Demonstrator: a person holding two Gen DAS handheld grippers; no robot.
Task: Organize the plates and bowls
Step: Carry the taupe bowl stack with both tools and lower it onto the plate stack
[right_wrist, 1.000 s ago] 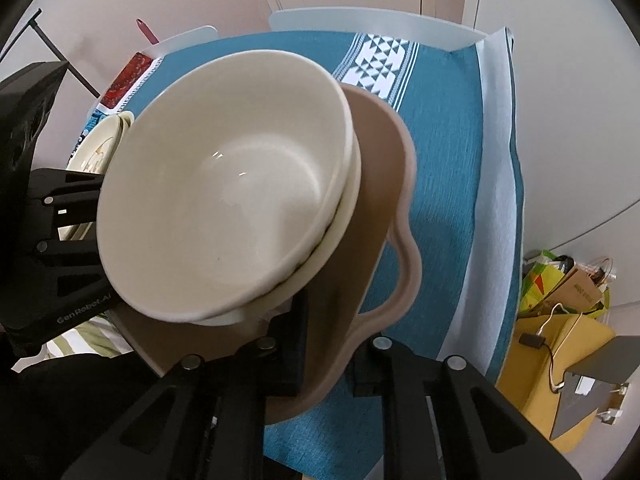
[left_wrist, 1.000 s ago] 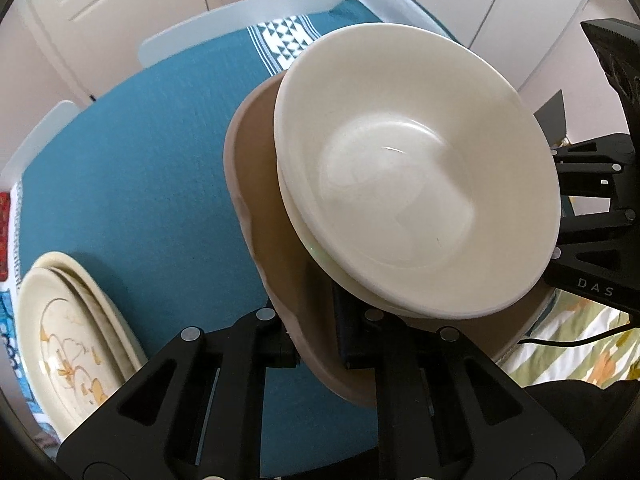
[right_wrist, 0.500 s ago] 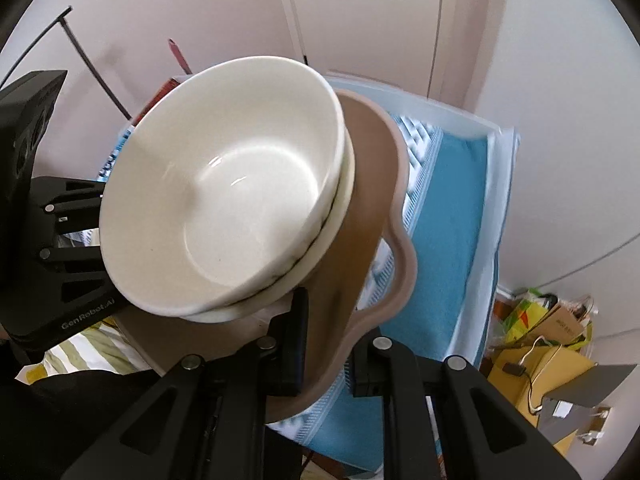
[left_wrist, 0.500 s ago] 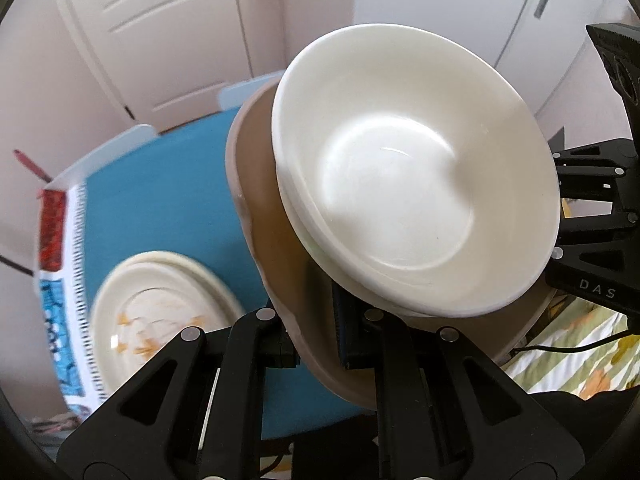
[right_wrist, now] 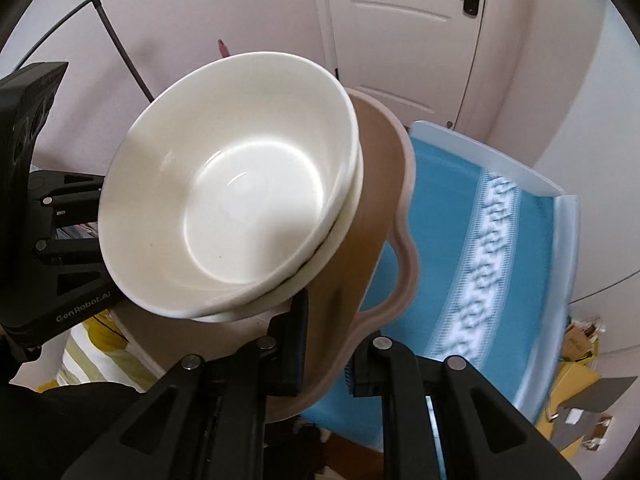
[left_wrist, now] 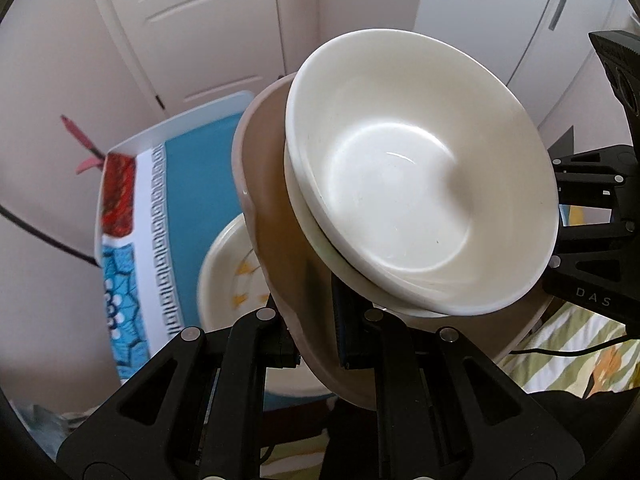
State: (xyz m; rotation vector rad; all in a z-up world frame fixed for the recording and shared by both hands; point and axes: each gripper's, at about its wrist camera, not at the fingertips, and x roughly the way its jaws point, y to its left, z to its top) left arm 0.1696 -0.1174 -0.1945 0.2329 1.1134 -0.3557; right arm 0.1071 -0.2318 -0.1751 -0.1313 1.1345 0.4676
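Observation:
A tan tray with a wavy rim is held in the air between both grippers. My left gripper is shut on its left edge and my right gripper is shut on its right edge. On the tray sit two nested cream bowls, tilted with it. Below, on the teal tablecloth, lies a stack of cream plates with a yellow flower pattern, partly hidden by the tray. The opposite gripper shows at the side of each view.
The table's white rim and a patterned cloth border are below. A white door and a cabinet stand behind. A striped green cloth and cardboard boxes lie low at the sides.
Both grippers have risen with the tray and bowls and drawn back from the table. The table now looks smaller and lower, and the door and walls fill the upper views.

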